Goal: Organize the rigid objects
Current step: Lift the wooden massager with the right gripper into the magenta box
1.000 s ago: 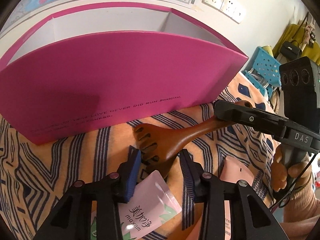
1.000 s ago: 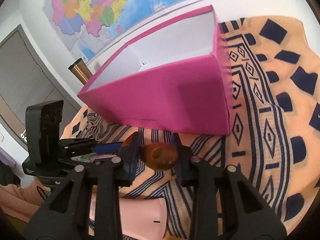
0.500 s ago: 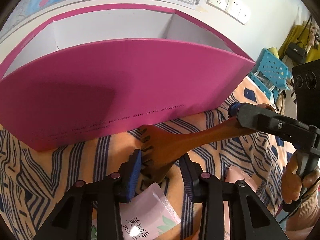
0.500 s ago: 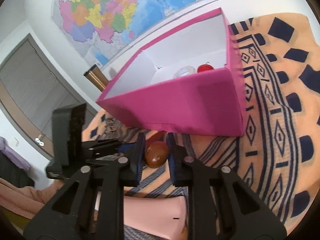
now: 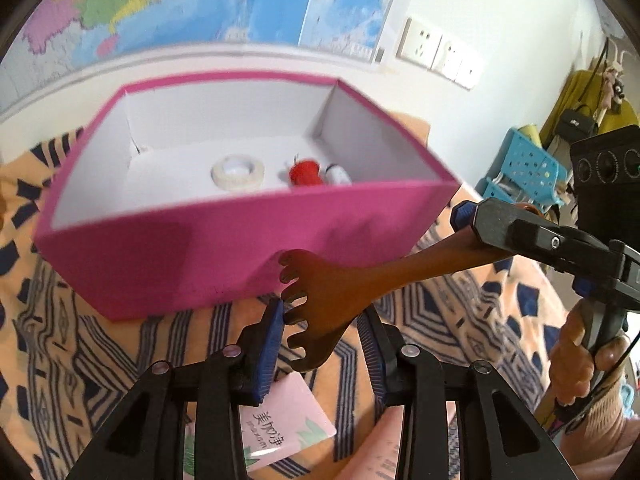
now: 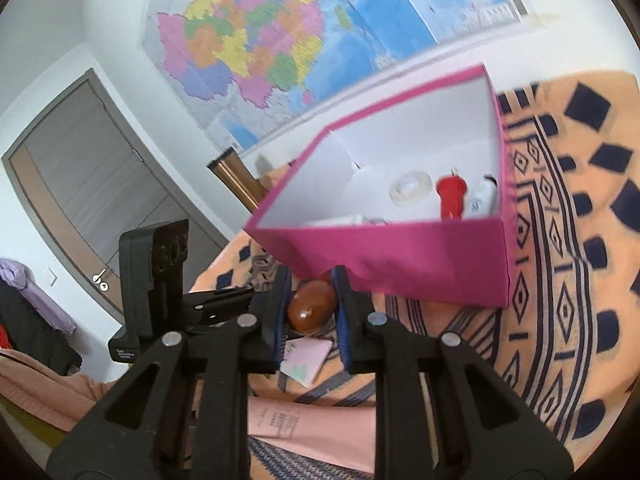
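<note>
A brown wooden comb (image 5: 336, 292) is held in the air in front of the pink box (image 5: 240, 248). My right gripper (image 6: 312, 312) is shut on the comb's rounded handle end (image 6: 312, 306); it also shows in the left wrist view (image 5: 500, 224). My left gripper (image 5: 320, 332) has its jaws on either side of the toothed head, seemingly touching it. The box (image 6: 400, 256) holds a tape roll (image 5: 237, 171), a red object (image 5: 306, 172) and a white object (image 6: 482, 196).
A pink sachet (image 5: 284, 428) and a pink tube (image 6: 312, 416) lie on the patterned orange cloth (image 6: 568, 280) below the grippers. A map and sockets (image 5: 436, 52) are on the wall. A blue basket (image 5: 528, 164) stands at right.
Both grippers have risen with the comb, so the box's inside now shows. The right gripper's jaws closed tighter on the handle.
</note>
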